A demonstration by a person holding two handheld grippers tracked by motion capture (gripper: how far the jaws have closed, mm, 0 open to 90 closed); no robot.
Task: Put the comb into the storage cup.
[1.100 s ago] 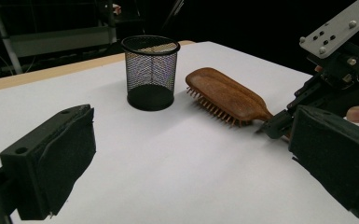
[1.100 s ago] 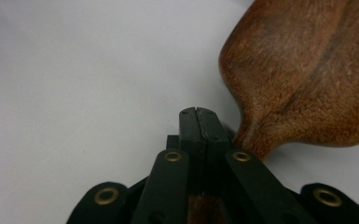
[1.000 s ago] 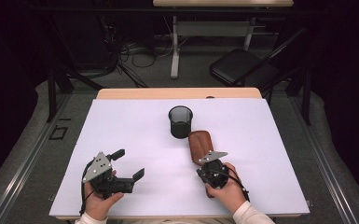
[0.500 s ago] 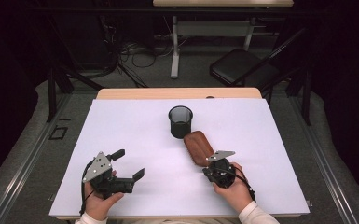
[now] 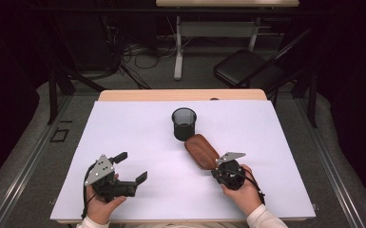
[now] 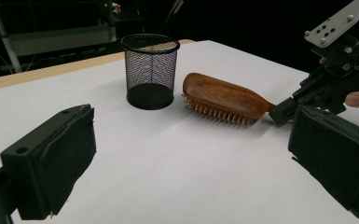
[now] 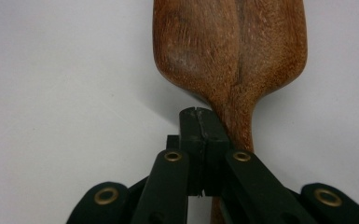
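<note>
Two grippers sit at the near edge of the white worktop (image 5: 138, 128), each held in a hand. At the near left, the left gripper (image 5: 132, 167) hovers just above the surface with its fingers (image 6: 51, 170) spread wide and nothing between them; it aims across the worktop toward the brush and the cup. At the near right, the right gripper (image 5: 216, 167) points away from the person and slightly leftward. Its fingers (image 7: 192, 128) are pressed together, pad against pad, and the brush handle (image 7: 238, 126) runs alongside and under them rather than between them; whether the tips touch the handle is hard to judge from this close view. Beyond that gripper lies the wooden hairbrush (image 5: 201, 150), flat on the worktop near its middle, bristles down and smooth brown back up, its handle toward the right gripper and its broad head angled away and to the left. Just past the head, near but apparently not touching it, a black mesh pen cup (image 5: 184, 123) stands upright, its open mouth up
</note>
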